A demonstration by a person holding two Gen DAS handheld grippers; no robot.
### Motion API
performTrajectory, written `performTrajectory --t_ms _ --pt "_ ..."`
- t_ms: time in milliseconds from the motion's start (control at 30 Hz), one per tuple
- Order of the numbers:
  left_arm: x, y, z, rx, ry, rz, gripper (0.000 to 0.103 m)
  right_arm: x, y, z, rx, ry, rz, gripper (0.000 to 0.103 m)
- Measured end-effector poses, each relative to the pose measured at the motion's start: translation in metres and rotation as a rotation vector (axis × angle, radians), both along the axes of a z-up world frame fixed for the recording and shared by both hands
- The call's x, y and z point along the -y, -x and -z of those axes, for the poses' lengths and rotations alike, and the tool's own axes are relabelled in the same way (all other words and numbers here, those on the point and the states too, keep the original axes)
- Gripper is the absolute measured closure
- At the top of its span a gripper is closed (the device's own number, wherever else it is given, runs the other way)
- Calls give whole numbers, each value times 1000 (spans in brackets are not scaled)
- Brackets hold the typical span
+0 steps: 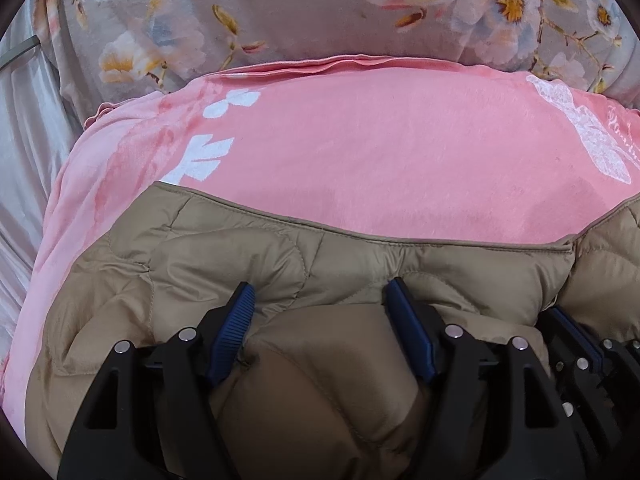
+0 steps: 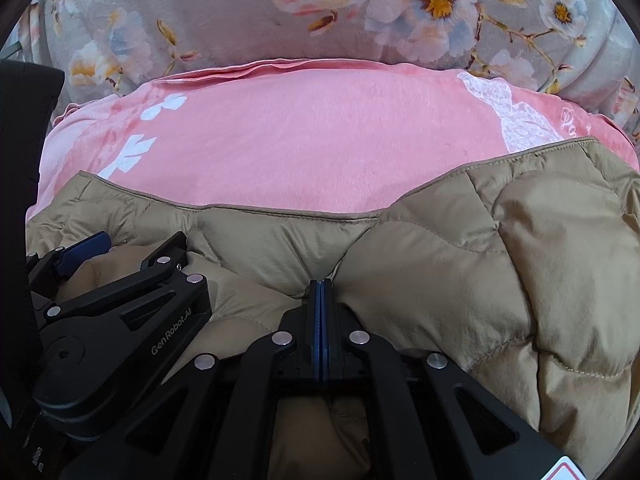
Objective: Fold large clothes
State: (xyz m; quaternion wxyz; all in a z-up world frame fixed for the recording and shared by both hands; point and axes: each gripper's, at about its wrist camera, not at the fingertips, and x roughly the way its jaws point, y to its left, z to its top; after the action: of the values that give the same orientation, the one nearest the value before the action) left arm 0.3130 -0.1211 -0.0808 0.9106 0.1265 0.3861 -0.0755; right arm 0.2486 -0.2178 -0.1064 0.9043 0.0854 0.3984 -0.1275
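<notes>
The tan quilted jacket (image 2: 460,248) lies bunched on a pink blanket (image 2: 300,152) over the bed. The right gripper (image 2: 321,286) pinches a fold between closed fingers, likely to lift it. The left gripper (image 1: 320,300) stands wide open astride a puffed ridge, gripping nothing yet

The jacket (image 1: 248,256) is quilted, matt tan cloth; the pink blanket (image 1: 360,152) looks soft and fuzzy; the floral blanket (image 2: 224,12) is plush.

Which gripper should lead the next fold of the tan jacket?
Right, probably. The right gripper is shut on a pinch of the tan quilted jacket, so it can pull now. The left gripper is open, its fingers straddling a puff of fabric, and must close first.
</notes>
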Motion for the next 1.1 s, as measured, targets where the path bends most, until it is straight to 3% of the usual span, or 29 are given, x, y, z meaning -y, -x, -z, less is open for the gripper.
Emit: performTrajectory --t_ms 267,433,567,733,833,1000,1100 --pt "-7 -3 -4 -52 23 33 35 8 0 -7 -32 -39 -23 103" --pt "-51 33 -45 -104 155 61 35 9 62 -55 71 -136 23 103" --pt "-74 71 -64 -51 155 44 33 -5 89 -53 57 -150 -8 100" --pt "-80 88 -24 -84 98 -3 32 -20 95 -26 38 -92 -16 101" --pt "-75 96 -15 -36 70 -6 30 -29 95 -20 31 -20 -26 102" --pt "-76 98 -5 -15 106 -23 27 -39 97 -6 58 68 -36 102" --pt "-73 101 -1 11 94 -26 26 -34 98 -2 64 41 -39 102"
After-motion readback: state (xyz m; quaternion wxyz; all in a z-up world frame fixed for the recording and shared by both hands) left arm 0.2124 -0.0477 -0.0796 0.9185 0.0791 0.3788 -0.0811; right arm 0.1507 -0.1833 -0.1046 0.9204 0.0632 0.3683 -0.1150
